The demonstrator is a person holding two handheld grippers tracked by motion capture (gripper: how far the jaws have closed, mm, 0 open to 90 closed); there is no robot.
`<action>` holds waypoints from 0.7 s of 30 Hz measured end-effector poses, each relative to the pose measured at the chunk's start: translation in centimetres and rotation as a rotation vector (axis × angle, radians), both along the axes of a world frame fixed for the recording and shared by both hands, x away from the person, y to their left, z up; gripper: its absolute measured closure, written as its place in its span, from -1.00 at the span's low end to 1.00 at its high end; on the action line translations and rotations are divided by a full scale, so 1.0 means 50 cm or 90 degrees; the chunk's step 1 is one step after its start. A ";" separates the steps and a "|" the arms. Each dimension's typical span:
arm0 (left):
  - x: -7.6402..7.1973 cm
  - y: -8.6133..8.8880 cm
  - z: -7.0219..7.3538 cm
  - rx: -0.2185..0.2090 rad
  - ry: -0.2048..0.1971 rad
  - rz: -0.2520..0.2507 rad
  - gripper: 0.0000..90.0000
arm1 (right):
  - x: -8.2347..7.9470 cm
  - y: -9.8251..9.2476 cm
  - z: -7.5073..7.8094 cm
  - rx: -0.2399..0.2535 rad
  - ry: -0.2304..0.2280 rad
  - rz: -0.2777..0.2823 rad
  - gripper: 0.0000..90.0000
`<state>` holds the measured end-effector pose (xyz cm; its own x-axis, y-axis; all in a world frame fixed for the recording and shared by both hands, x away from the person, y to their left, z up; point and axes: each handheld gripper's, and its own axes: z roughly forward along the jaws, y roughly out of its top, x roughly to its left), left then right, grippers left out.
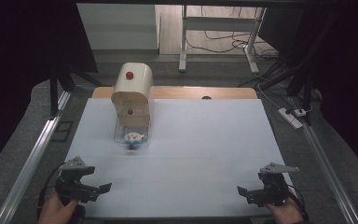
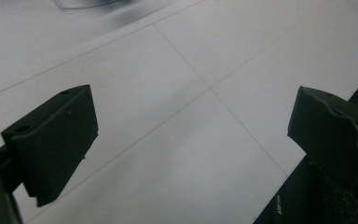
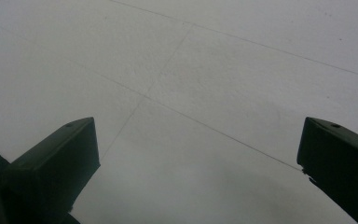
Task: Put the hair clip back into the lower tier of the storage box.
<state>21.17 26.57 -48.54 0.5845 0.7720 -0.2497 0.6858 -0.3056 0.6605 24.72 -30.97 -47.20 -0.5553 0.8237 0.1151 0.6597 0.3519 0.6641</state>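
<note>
Cream bread-bin-shaped cabinet (image 1: 132, 88) with rounded top stands at far left-centre of the white table (image 1: 205, 154), near the back edge. Red knob (image 1: 129, 75) on its upper door, a second red knob lower on the front. At its foot a clear drawer (image 1: 130, 137) is pulled out toward the person, long axis running front to back; inside it a small white-and-blue item (image 1: 134, 136), too small to identify, and a red knob (image 1: 131, 147) at the drawer's near end.

Drawer lies forward and slightly right of the left gripper (image 1: 98, 181), forward and well left of the right gripper (image 1: 244, 192). Left gripper is clearly the nearer; judged the likelier to reach.

Both grippers rest low at the near table edge, well apart from the cabinet. Left jaws stand wide apart, nothing between them; right jaws likewise wide apart over bare table
</note>
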 end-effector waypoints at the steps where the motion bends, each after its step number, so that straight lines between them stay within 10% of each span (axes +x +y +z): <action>1: 0.000 0.000 0.000 0.000 0.000 0.000 -0.97 | -0.001 -0.002 0.001 0.000 -0.002 0.000 -1.00; 21: 0.001 0.001 0.000 -0.003 0.001 0.002 -0.97 | -0.026 -0.029 0.009 0.005 -0.011 -0.038 -1.00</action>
